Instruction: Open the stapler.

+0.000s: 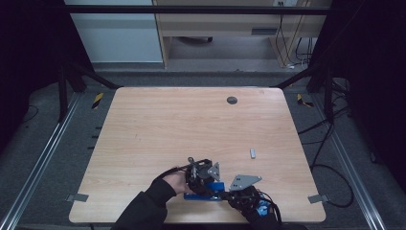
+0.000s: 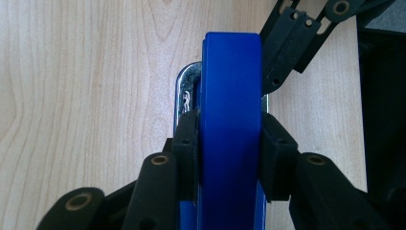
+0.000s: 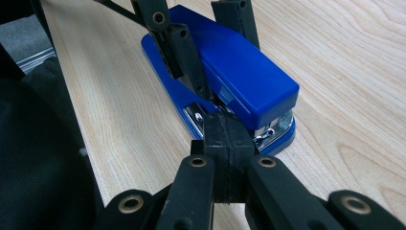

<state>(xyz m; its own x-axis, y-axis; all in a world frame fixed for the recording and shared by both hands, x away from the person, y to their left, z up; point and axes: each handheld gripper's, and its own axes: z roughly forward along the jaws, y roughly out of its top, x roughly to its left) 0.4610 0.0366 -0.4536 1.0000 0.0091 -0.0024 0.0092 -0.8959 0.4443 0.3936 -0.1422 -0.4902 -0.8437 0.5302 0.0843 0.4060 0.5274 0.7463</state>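
A blue stapler (image 1: pixel 203 195) (image 2: pixel 230 72) (image 3: pixel 249 76) lies flat on the wooden table (image 1: pixel 191 124) near its front edge. My left gripper (image 1: pixel 203 181) (image 2: pixel 230 129) is shut on the stapler, its pads pressing both sides of the blue top arm. My right gripper (image 1: pixel 231 194) (image 3: pixel 229 132) is shut, pads pressed together with nothing visible between them. Its tips sit right at the stapler's front mouth, beside the shiny metal magazine (image 3: pixel 268 132). In the right gripper view the left gripper's fingers (image 3: pixel 184 52) clamp the stapler farther back.
A small grey piece (image 1: pixel 252 153) lies on the table to the right of the middle. A dark round grommet (image 1: pixel 231 100) sits near the far edge. A person's dark sleeve (image 1: pixel 148 203) comes in at the bottom. Cables lie on the floor at right.
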